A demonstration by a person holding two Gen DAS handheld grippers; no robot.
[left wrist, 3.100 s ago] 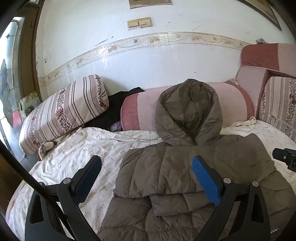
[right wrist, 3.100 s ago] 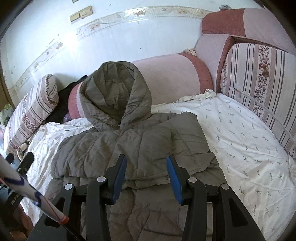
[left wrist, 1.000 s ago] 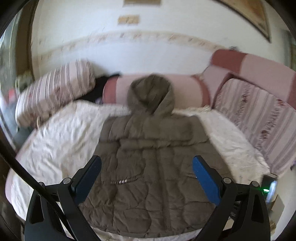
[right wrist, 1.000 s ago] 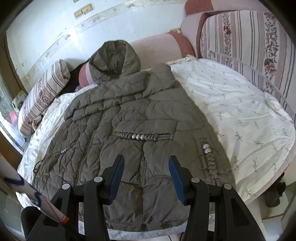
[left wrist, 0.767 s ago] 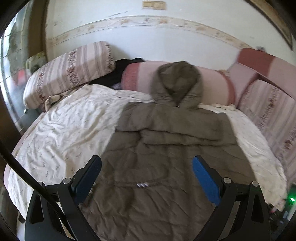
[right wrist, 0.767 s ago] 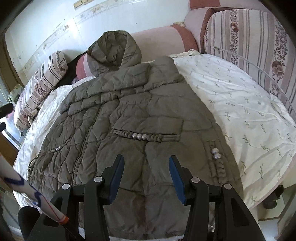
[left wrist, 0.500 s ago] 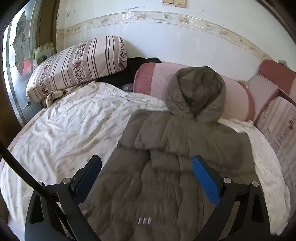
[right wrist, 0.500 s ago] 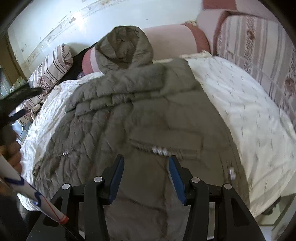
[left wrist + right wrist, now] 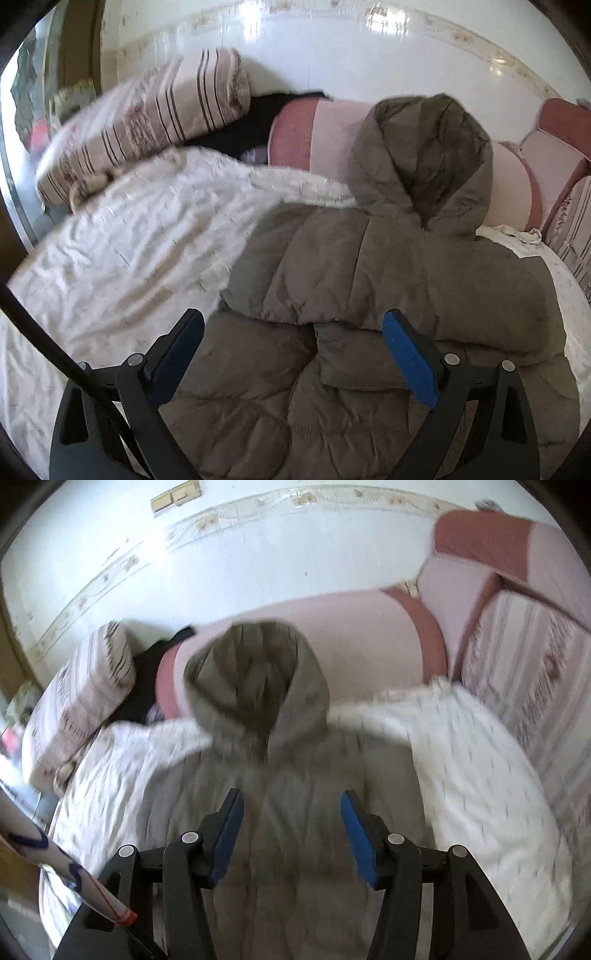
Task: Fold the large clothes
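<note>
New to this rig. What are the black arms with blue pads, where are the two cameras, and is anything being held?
No robot here: a person carries a two-finger gripper in each hand, each with a fisheye camera looking along its fingers. The left wrist view shows the left gripper; the right wrist view, blurred, shows the right gripper. Both are open and hold nothing; the right one's jaws have just been opening. An olive hooded puffer jacket lies on a white sheet, its hood propped against a pink bolster.
</note>
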